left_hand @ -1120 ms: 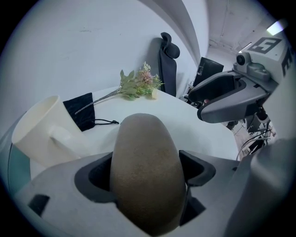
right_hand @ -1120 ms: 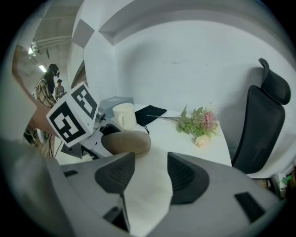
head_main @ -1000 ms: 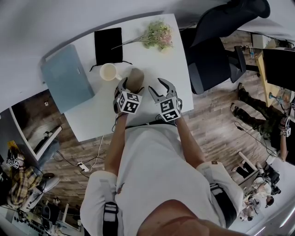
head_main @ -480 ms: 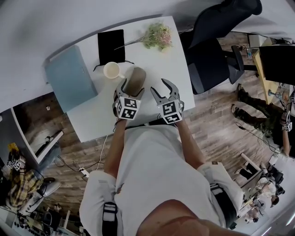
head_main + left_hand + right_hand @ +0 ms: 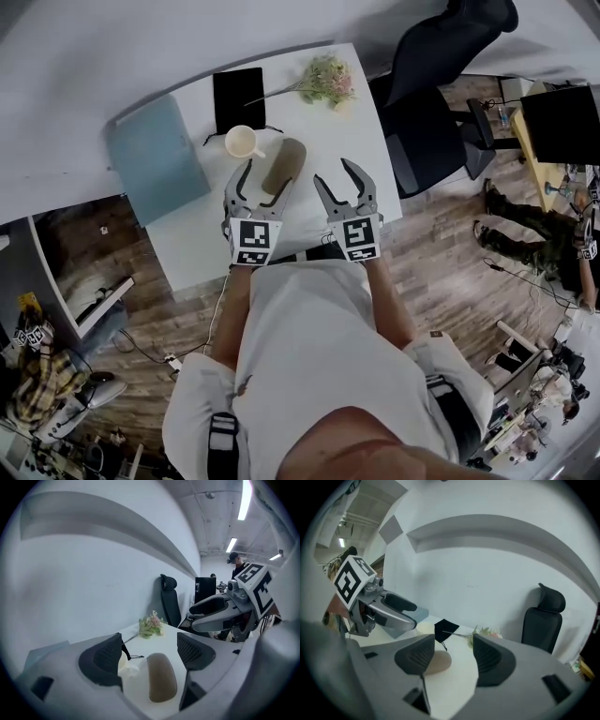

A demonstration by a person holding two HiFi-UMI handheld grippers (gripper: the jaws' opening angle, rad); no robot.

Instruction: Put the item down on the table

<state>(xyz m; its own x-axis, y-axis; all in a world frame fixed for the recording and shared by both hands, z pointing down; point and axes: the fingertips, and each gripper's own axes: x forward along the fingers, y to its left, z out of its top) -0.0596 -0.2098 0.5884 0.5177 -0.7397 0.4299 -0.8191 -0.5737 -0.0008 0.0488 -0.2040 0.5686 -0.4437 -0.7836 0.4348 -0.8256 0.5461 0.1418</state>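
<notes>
A brown oblong item (image 5: 284,164) lies flat on the white table (image 5: 319,131), apart from both grippers. My left gripper (image 5: 265,178) stands open just short of its near end, and the item touches neither jaw. In the left gripper view the item (image 5: 161,677) lies on the table beyond the spread jaws of that gripper (image 5: 147,656). To the right of the item my right gripper (image 5: 335,173) is open and empty. In the right gripper view, behind the left jaw of the right gripper (image 5: 450,658), part of the item (image 5: 438,662) shows.
A cream cup (image 5: 242,142) stands just left of the item. Behind it lie a black pouch (image 5: 238,98) and a flower sprig (image 5: 326,80). A blue-grey flat case (image 5: 157,157) covers the table's left end. A black office chair (image 5: 436,103) stands off the right edge.
The brown item went from upright at the left gripper to lying flat on the table. Both grippers have drawn back toward the person, and the left one is clear of the item.
</notes>
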